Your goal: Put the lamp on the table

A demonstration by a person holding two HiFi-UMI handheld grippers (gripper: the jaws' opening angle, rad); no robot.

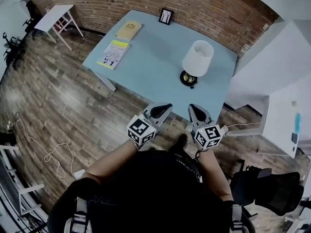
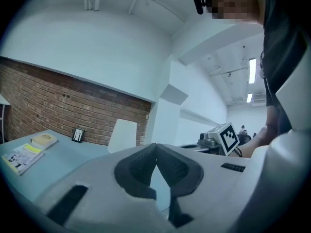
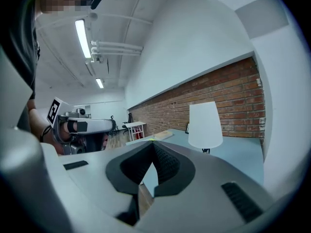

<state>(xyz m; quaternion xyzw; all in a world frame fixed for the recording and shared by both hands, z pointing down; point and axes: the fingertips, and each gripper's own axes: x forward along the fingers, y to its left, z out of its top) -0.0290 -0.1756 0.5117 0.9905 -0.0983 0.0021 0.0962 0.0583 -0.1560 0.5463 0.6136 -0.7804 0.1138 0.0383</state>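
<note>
The lamp (image 1: 197, 59), with a white shade and a dark round base, stands upright on the light blue table (image 1: 150, 67) near its right front corner. Both grippers hover side by side just off the table's front edge, short of the lamp and holding nothing. My left gripper (image 1: 164, 108) is shut, its pads meeting at the tip (image 2: 155, 147); past them I see the lamp shade (image 2: 122, 135). My right gripper (image 1: 194, 109) is shut too (image 3: 153, 145), with the lamp (image 3: 205, 125) standing ahead and to the right of it.
On the table's far left lie a magazine (image 1: 113, 54) and a yellow book (image 1: 129, 30); a small picture frame (image 1: 166, 16) leans at the brick wall. A white side table (image 1: 56, 17) stands at far left, a black chair (image 1: 272, 188) at lower right, a cable (image 1: 43, 149) on the floor.
</note>
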